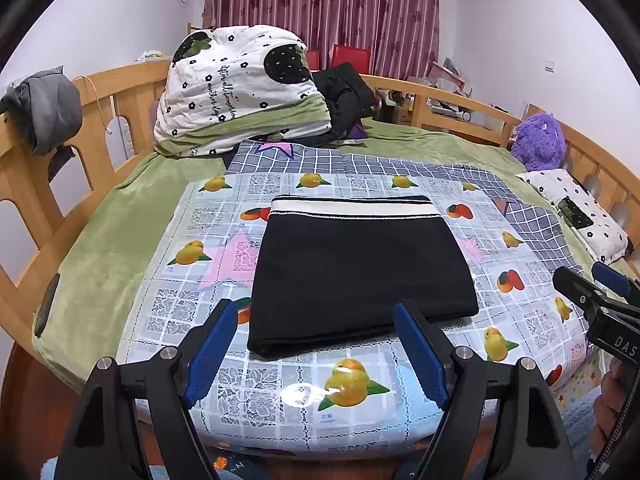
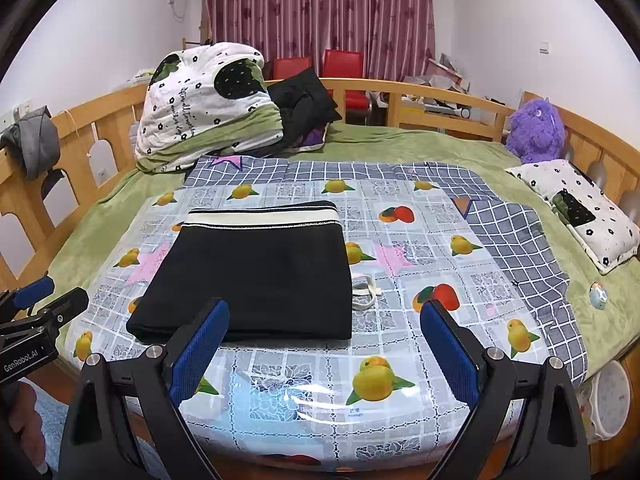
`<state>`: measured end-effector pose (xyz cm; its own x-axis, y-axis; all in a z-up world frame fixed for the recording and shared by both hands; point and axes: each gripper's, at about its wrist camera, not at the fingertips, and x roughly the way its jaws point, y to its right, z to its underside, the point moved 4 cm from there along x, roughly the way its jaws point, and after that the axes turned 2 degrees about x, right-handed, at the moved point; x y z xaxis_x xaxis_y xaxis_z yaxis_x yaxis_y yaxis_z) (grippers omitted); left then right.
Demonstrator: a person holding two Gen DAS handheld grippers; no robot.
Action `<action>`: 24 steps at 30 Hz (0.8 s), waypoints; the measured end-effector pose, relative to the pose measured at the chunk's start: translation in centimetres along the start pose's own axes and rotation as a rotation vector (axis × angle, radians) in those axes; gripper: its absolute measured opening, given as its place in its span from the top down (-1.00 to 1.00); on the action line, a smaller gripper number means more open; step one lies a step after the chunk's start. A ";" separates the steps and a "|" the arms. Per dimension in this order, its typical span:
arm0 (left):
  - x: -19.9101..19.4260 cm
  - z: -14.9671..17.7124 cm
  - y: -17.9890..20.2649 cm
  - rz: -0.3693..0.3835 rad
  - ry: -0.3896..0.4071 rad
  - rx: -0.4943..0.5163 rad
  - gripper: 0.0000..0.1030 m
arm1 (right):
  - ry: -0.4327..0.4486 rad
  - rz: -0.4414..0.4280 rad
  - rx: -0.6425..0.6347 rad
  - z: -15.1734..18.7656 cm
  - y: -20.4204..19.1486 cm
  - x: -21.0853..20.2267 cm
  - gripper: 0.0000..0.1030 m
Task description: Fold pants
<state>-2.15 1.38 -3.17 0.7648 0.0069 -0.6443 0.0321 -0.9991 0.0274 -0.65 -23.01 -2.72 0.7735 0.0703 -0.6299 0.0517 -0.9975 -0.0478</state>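
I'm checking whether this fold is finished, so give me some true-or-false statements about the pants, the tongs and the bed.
1. The pants lie folded in a flat rectangle on the fruit-print cover. True.
2. The left tongs are shut on the pants. False: they are open and hold nothing.
3. The right tongs are open and empty. True.
4. The waistband is at the edge nearest the tongs. False: it is at the far edge.
5. A purple plush toy sits on the pants. False: it sits at the bed's far right, by the wooden rail.
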 end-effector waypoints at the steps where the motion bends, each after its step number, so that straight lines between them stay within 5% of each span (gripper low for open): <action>1: 0.0 0.0 0.0 -0.001 0.001 0.000 -0.54 | 0.001 0.001 0.001 0.0 0.0 0.0 -0.85; 24: -0.2 -0.1 0.4 0.001 0.003 -0.006 -0.54 | 0.006 0.005 0.005 0.0 -0.4 -0.2 -0.85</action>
<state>-2.24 1.00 -2.97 0.7669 0.0061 -0.6418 0.0353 -0.9988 0.0327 -0.82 -22.64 -2.54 0.7773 0.0652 -0.6257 0.0446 -0.9978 -0.0486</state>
